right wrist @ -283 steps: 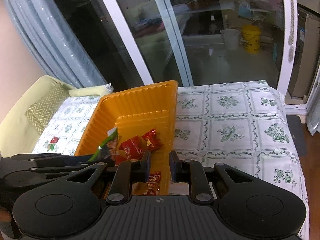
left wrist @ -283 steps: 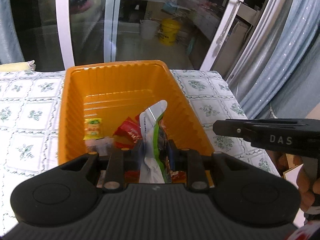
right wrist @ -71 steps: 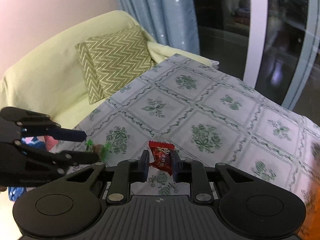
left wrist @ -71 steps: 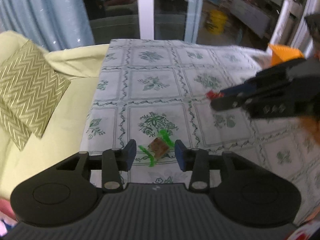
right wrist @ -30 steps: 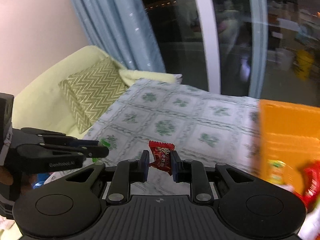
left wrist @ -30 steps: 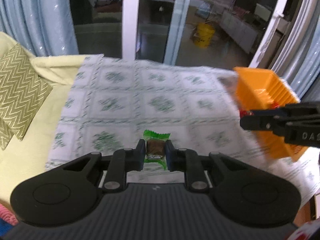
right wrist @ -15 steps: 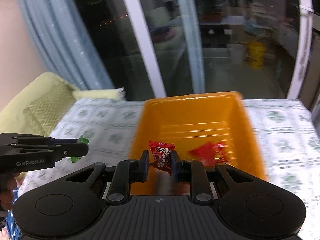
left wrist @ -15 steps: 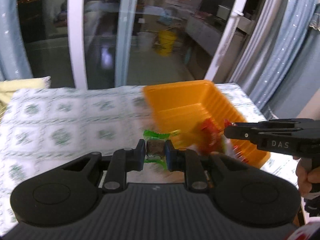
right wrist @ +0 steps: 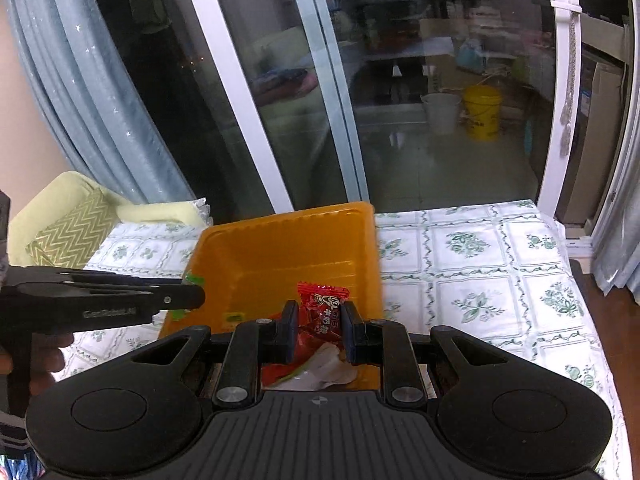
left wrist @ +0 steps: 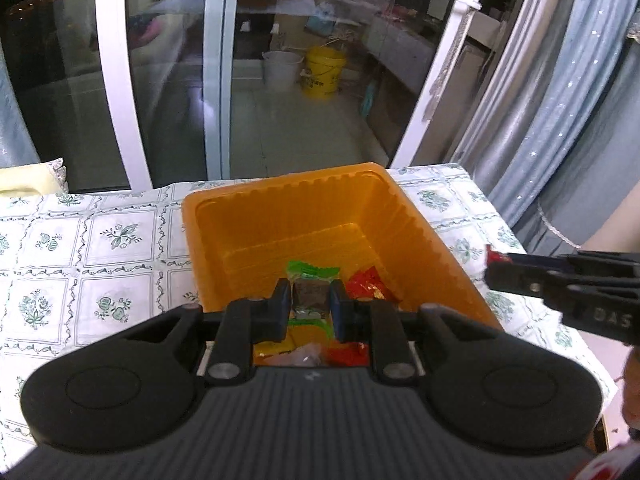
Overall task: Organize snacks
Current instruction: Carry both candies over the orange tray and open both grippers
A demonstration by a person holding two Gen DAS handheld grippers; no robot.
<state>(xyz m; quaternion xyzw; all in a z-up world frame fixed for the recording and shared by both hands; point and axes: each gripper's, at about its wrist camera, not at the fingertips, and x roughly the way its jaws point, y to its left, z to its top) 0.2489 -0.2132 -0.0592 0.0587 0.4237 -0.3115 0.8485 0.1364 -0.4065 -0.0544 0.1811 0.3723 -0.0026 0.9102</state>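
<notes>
two candies up in the air at once now. a second ago both grippers were out over the far-left stretch of the tablecloth (left wrist: pixel 120 236), and they've swung across so the orange bin (left wrist: pixel 404 216) sits right under them, so i'd say the carry is basically done and dropping is what's left.

left gripper (left wrist: pixel 310 300) is clamped tight on a brown candy in a green wrapper (left wrist: pixel 310 292), green frills sticking out top and bottom. right gripper (right wrist: pixel 318 322) is pinched on a red wrapped candy (right wrist: pixel 322 308) with white print, crinkly ends fanned out.

bin sits by the tablecloth's far edge next to the glass door, already holding a pile of red, yellow and whitish packets at its near end.
</notes>
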